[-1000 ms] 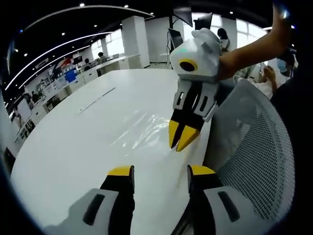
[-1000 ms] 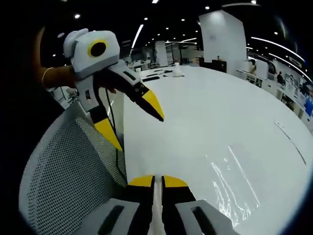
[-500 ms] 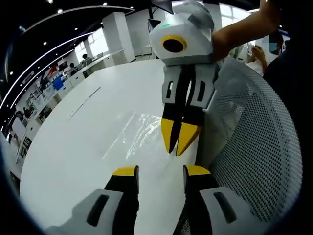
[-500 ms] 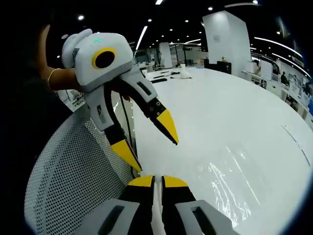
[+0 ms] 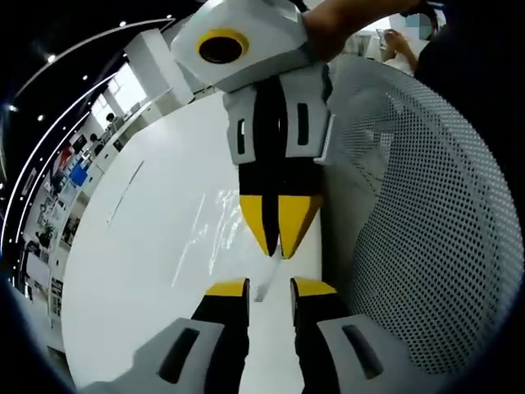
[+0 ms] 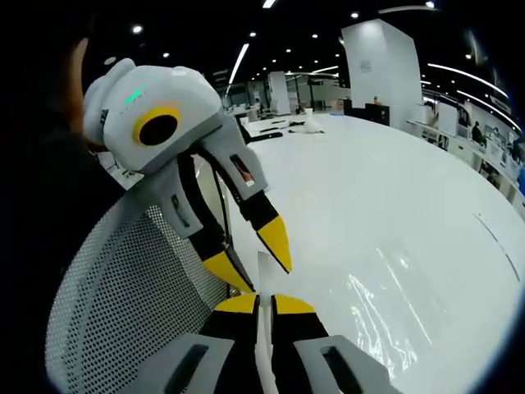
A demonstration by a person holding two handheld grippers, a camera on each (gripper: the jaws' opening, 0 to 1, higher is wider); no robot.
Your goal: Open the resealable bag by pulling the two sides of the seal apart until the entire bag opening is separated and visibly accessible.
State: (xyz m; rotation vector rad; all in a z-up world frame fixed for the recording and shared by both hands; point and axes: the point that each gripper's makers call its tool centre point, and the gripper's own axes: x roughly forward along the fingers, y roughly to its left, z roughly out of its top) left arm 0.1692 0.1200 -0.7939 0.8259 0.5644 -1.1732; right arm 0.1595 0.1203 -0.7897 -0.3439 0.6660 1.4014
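On the white table [image 6: 394,180], near its edge:
Bag [image 6: 385,316]: clear resealable bag, lies flat on table; in left gripper view [image 5: 205,238] only glare streaks show, outline hard to trace.
Bag edge: a thin clear strip stands up betw. right gripper's tips in right gripper view; whether it is the seal side, cannot tell.
Right gripper [image 6: 264,305]: jaws almost together, narrow slit, pinching that strip of bag. In left gripper view it [image 5: 273,246] comes from top, yellow tips pointing down, nearly closed; its upper body cut off by frame.
Left gripper [image 5: 269,287]: jaws apart w. a moderate gap, a small clear bit of bag seen betw. tips; if it touches the pads, cannot tell. In right gripper view it [image 6: 258,267] comes from left, jaws spread, one tip just beside the raised strip, other tip lower, partly hidden behind right gripper's jaw.
Mesh chair back [image 5: 410,222]: white perforated, just beside table edge, close to both grippers; its lower part out of frame.
Person: a forearm [image 5: 344,20] at top of left gripper view, mostly cut off.
Background: office w. desks, far and blurry.
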